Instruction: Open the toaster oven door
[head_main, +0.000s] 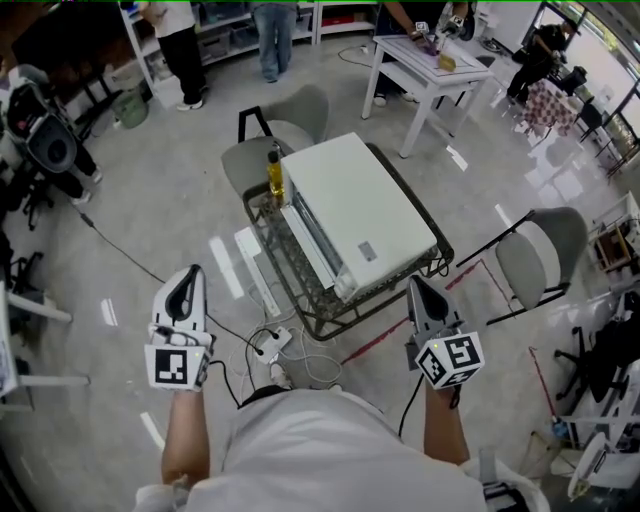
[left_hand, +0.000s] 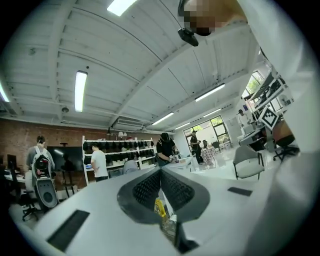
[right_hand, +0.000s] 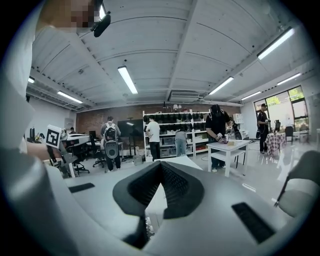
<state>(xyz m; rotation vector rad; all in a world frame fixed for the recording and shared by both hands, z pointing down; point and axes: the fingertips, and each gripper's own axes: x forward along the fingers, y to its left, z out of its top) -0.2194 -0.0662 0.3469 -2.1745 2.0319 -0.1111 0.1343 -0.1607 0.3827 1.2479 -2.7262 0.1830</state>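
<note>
- Left gripper (head_main: 190, 275): jaws together, nothing held.
- Right gripper (head_main: 415, 285): jaws together, nothing held.
- Toaster oven (head_main: 355, 205): white, on wire-frame table (head_main: 322, 322), ahead of and between both grippers, nearer right one, touching neither; door (head_main: 310, 240) shut.
- Head view only: whole oven, table.
- Left gripper view: yellow bottle (left_hand: 159, 207) below closed tips.
- Right gripper view: white oven edge just beyond tips.

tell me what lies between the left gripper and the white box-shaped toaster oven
Head view: between the left gripper and the toaster oven lie grey floor with a white tape strip and the glass table's rim.
</note>
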